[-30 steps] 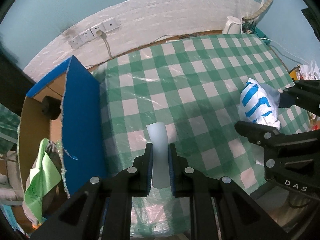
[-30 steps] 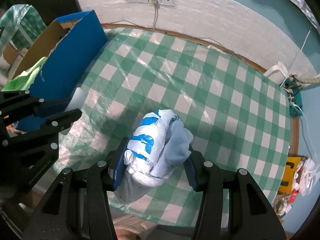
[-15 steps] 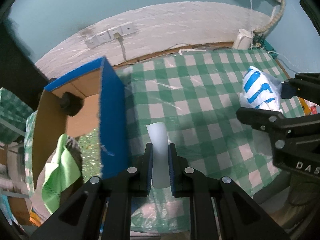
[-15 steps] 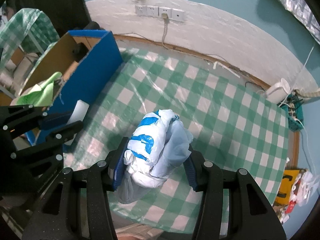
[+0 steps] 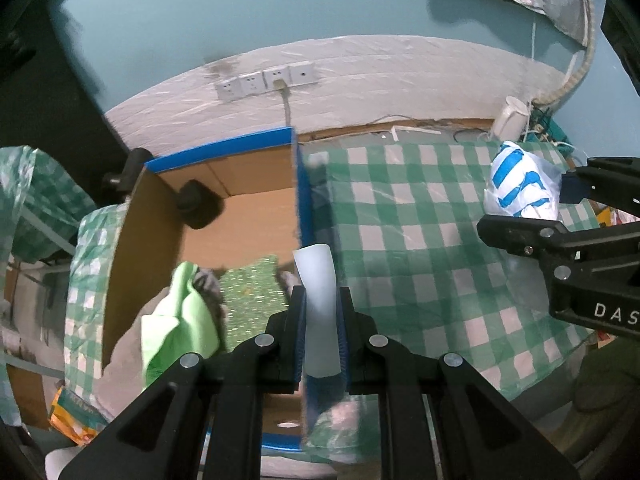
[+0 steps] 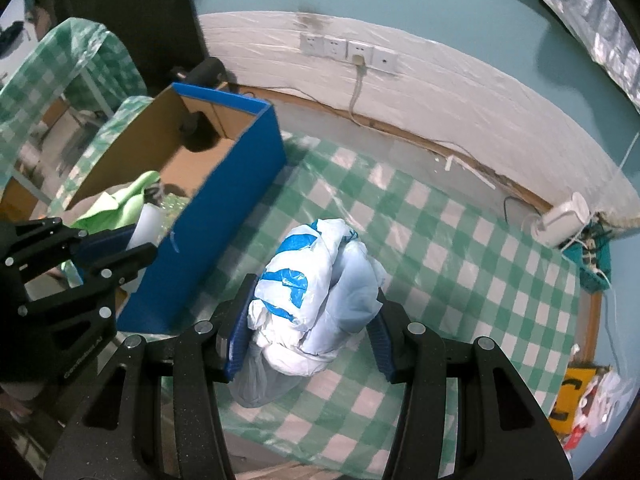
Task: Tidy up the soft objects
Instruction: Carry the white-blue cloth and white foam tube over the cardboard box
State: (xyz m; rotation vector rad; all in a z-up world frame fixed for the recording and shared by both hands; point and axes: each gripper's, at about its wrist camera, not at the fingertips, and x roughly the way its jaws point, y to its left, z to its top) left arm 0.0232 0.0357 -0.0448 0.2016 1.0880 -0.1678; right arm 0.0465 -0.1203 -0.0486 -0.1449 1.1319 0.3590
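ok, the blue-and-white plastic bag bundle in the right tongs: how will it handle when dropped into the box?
The bag bundle looks crumpled and soft, bulging between the right tongs, so probably floppy and light. A loose tail hangs below, so it may snag on the box wall.

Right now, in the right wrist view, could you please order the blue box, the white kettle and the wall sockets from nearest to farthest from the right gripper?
From the right gripper, shut on the plastic bag:
1. Blue box, just to its left on the checked cloth.
2. White kettle, at the table's far right corner.
3. Wall sockets, on the wall beyond the table.
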